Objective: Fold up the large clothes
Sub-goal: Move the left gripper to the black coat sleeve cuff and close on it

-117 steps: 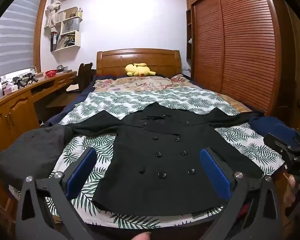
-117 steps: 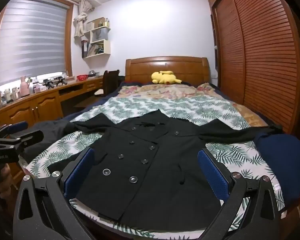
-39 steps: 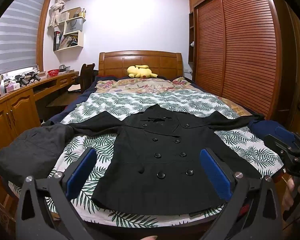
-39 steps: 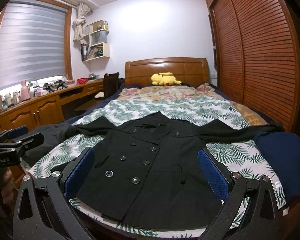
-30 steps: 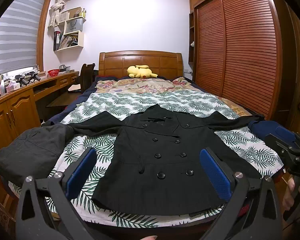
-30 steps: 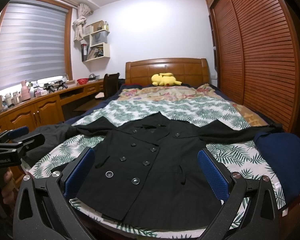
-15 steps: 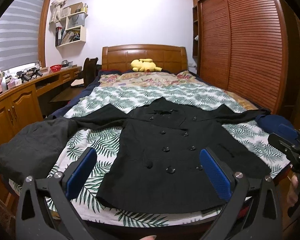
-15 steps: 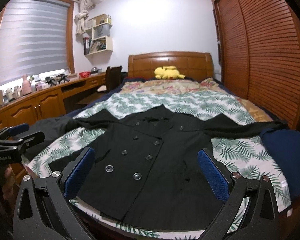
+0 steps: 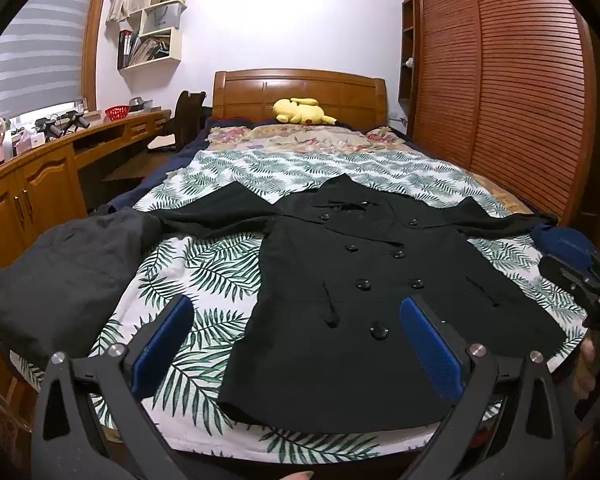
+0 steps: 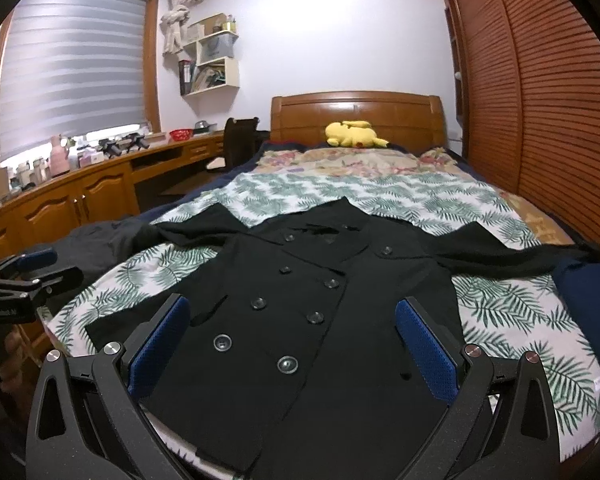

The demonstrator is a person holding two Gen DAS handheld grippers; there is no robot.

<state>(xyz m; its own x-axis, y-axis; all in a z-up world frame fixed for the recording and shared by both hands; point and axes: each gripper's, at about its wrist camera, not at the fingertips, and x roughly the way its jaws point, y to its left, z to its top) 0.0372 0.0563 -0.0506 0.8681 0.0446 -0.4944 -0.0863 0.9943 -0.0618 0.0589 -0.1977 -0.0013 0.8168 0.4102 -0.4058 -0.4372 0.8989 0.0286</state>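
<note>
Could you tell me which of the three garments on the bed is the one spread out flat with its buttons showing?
The black double-breasted coat in the middle. The dark grey garment at the left edge and the navy one at the right edge lie bunched.

home bedroom | wooden bed (image 9: 300,92) | louvred wardrobe (image 9: 500,80) | desk (image 10: 100,176)

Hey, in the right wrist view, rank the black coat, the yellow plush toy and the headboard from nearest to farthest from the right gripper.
Measured from the open right gripper:
1. Black coat: spread flat on the bed, right under and ahead of the fingers.
2. Yellow plush toy: at the far end of the bed, centre.
3. Headboard: directly behind the toy, against the wall.
</note>
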